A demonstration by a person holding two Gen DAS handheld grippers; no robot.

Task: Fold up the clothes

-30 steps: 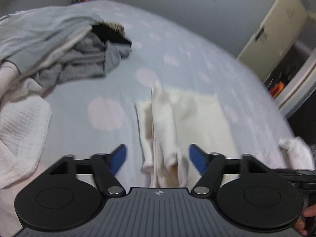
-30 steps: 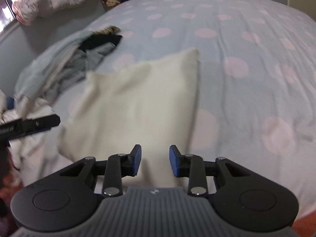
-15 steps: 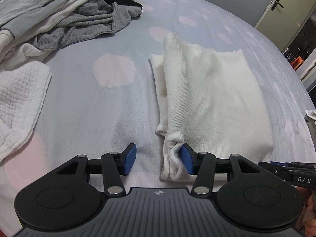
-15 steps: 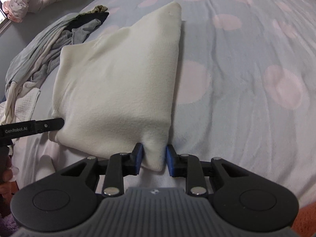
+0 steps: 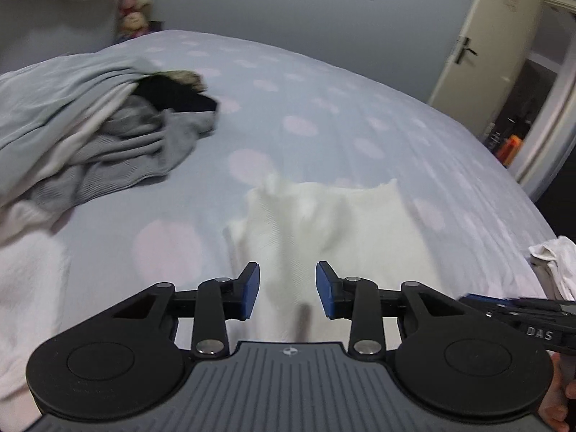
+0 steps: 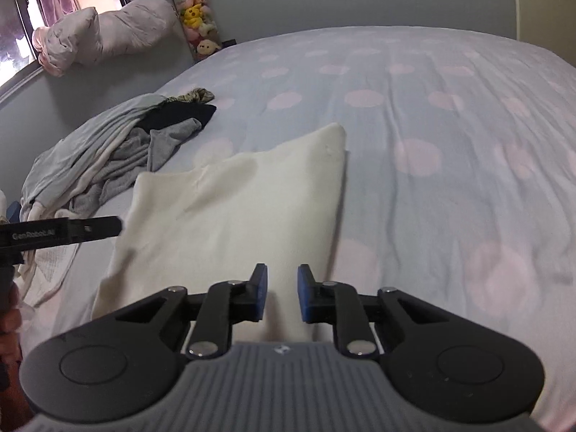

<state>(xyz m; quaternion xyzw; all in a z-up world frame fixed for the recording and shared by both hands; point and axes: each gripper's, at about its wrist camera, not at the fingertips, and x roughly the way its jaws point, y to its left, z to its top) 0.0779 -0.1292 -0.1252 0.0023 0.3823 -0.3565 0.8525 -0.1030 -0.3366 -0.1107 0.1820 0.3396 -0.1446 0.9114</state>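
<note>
Dim, even indoor light with a cool grey-blue cast. In the right wrist view daylight comes through a window (image 6: 21,28) at upper left. Both fisheye views bend the bed (image 6: 450,165) into a dome, with dark corners. The left view is smeared with blur; shadows are faint and soft.

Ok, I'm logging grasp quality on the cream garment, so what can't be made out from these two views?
- Left hand-held gripper: the left wrist view is motion-blurred, so pad contact with the cream garment is unclear.
- Right hand-held gripper: cloth sits between the fingers; the gripper body hides its near edge.
- Laundry pile: overlapping clothes hide the lower items.
- White cloth: cut off by the right edge.
</note>
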